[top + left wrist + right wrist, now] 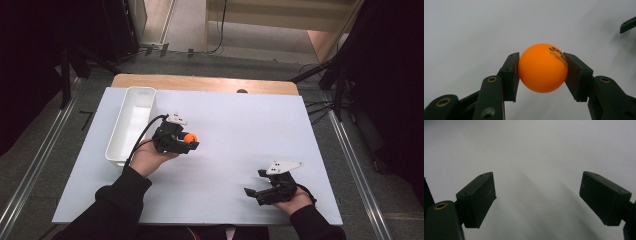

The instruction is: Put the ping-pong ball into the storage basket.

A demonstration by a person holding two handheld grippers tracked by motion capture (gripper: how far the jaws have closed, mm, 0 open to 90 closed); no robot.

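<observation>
So the left gripper (pixel 189 142) has an orange ping-pong ball (pixel 189 138) clamped right between its two pads, one pad pressing on each side. In the left gripper view the ball (pixel 542 68) sits dead centre at the tips, with some small black print on its upper right, and it's the white table cover (pixel 474 30) behind it. The hand (pixel 146 156) holding that gripper rests on the cover, and just off to the gripper's left, past the black cable, there's a long white tray (pixel 131 124) lying lengthwise, close by but not touching it.

The right gripper (pixel 253 186) is well apart from the ball, down at the near right part of the table (pixel 200 83), held in the other hand (pixel 296 200). Its jaws stand wide with nothing between them; in the right gripper view (pixel 537 200) there's bare white cover between the two black pads. It points roughly toward the left gripper's side, and the grey three-cornered plate sits on top of it.
</observation>
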